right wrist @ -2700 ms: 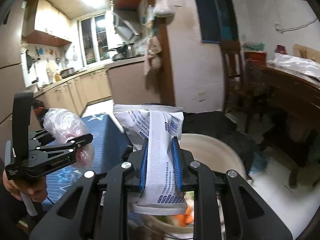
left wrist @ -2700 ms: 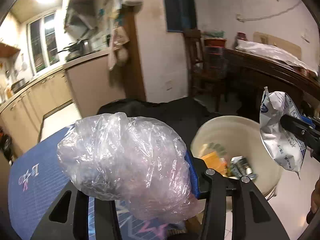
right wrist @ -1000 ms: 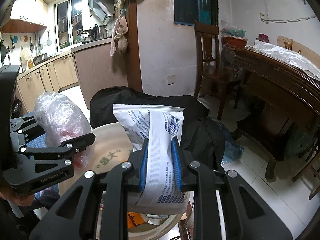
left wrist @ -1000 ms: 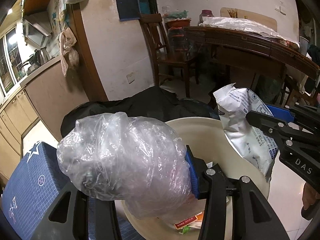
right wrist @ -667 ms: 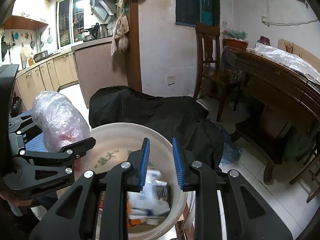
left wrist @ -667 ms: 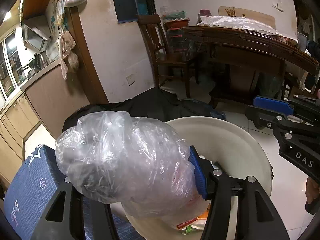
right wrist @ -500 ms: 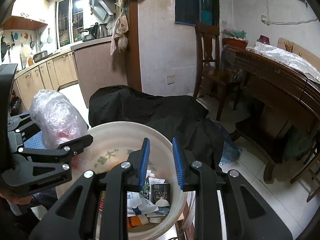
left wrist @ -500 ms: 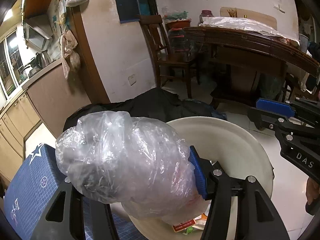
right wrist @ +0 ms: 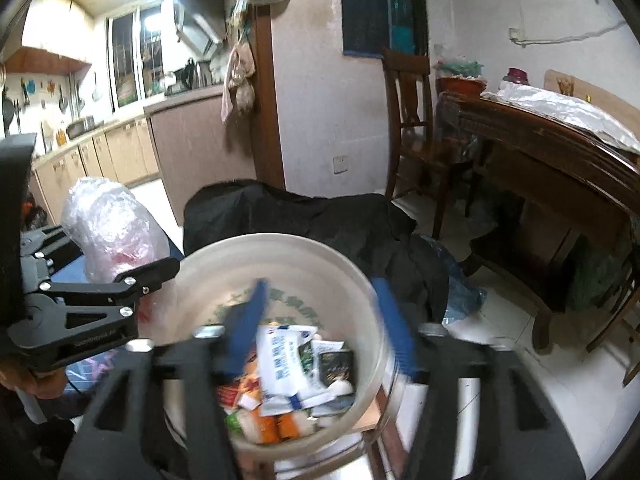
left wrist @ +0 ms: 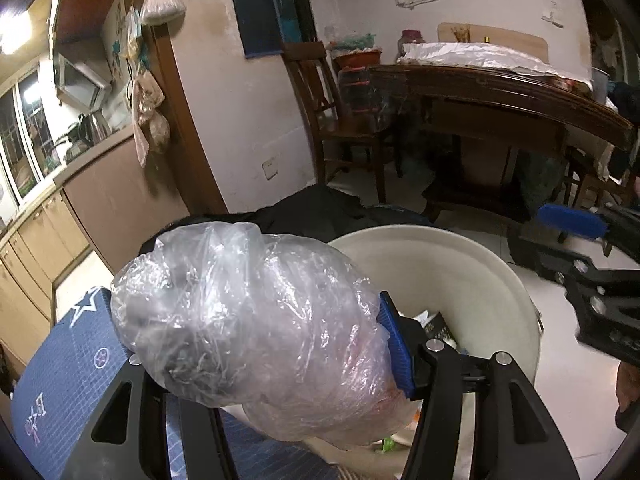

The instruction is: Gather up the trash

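Dim kitchen; round cream bucket (right wrist: 280, 248); left tongs (left wrist: 256, 344) grasping crinkly plastic bag (left wrist: 248, 312); right tongs (right wrist: 320, 320) released.

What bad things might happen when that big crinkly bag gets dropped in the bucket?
1. The crumpled plastic bag in the left gripper hangs partly over the bucket rim, above the blue mat. Let go now, it might tip outside.
2. It is bulky and the bucket already holds wrappers, so it may perch on top and roll off.
3. The open right gripper hovers over the bucket mouth and might get in the way.
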`<state>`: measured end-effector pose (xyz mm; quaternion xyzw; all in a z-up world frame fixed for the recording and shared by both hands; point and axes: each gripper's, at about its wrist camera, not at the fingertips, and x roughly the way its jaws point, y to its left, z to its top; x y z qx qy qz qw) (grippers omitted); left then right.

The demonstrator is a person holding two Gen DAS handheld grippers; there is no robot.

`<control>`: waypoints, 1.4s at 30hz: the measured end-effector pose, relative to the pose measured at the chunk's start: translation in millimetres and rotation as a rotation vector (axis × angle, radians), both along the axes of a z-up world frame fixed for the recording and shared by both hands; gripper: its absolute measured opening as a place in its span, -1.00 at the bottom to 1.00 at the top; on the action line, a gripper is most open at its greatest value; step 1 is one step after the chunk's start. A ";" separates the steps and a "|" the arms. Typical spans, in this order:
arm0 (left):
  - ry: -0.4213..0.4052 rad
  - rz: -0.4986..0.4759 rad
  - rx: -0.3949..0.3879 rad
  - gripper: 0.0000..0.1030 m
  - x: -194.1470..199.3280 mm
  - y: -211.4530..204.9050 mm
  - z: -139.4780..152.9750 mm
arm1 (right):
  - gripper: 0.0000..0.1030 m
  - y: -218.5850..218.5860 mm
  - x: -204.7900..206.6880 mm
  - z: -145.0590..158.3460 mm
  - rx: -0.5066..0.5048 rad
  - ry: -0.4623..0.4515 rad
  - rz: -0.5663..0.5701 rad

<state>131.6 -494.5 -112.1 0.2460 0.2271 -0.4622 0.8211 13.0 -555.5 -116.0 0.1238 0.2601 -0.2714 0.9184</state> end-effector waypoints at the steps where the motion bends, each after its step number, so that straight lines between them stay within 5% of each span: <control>1: -0.002 -0.013 -0.011 0.21 -5.4 10.8 0.9 | 0.53 9.3 -8.5 0.9 0.005 -0.017 -0.005; 5: -0.026 -0.067 -0.085 0.68 -28.5 57.7 8.5 | 0.86 40.7 -32.7 6.3 0.002 -0.050 -0.021; 8: -0.051 -0.095 -0.153 0.91 -45.3 97.1 18.4 | 0.89 63.6 -50.1 14.9 -0.007 -0.080 -0.056; 13: -0.094 -0.152 -0.236 0.91 -69.8 159.4 31.5 | 0.89 101.0 -67.8 22.4 0.003 0.010 -0.112; 18: -0.199 -0.209 -0.234 0.91 -97.8 207.8 26.5 | 0.89 149.6 -87.4 26.0 -0.115 0.076 -0.165; 21: -0.180 -0.218 -0.260 0.91 -106.3 229.8 24.2 | 0.89 168.2 -99.2 26.6 -0.166 0.089 -0.166; 31: -0.151 -0.120 -0.253 0.91 -109.7 249.4 18.4 | 0.89 177.6 -120.3 28.0 -0.163 0.023 -0.169; 42: -0.152 -0.160 -0.242 0.91 -129.3 247.5 4.2 | 0.89 186.9 -129.7 18.9 -0.188 0.059 -0.198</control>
